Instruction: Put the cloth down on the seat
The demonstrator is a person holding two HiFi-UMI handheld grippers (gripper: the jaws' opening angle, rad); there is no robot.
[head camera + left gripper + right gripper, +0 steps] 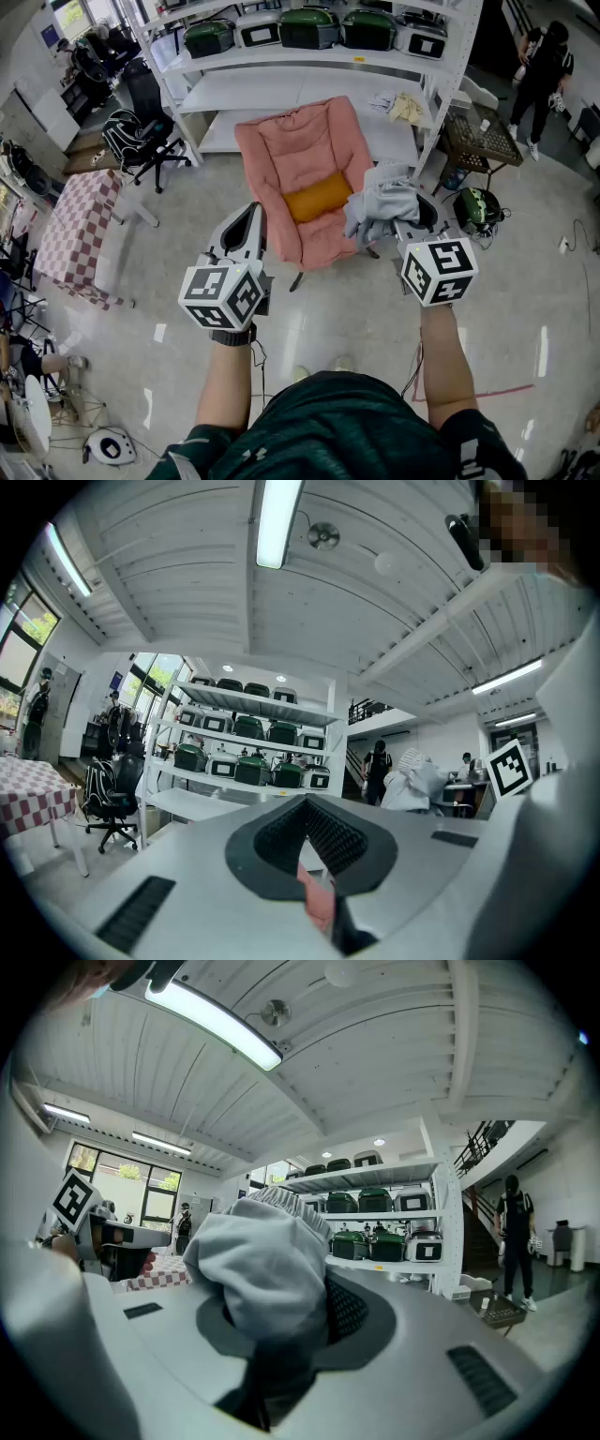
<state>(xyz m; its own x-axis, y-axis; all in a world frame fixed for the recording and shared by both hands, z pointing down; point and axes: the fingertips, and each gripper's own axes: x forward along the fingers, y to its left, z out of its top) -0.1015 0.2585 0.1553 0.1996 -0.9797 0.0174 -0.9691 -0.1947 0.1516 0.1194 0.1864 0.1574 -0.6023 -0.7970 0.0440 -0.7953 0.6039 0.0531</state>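
Centrally: pink padded fabric seat (309, 155), low and reclined, on a glossy pale floor (328, 319). An orange oblong cushion (319, 198) lies across the middle of the seat.

Task item: crumpled grey fabric cloth (380, 202), held up at the seat's right edge. In the head view it overlaps the seat's right side, and whether it touches the seat cannot be told.

Right gripper (408, 225): just right of the seat, jaws clamped on the cloth. A thick bunch of the cloth bulges up over the pads in the right gripper view.

Left gripper (253, 212): before the seat's left front corner and apart from it. Its jaws are drawn together at the tips, with nothing between them.

Behind the seat: white metal shelving (300, 58) carrying a row of green-and-white box-shaped appliances (309, 28).

Well to the seat's left: black wheeled office chair (141, 141) and a table under a red-and-white checked cover (80, 234).

Far to the seat's right rear: a person in dark clothes (542, 66), standing.
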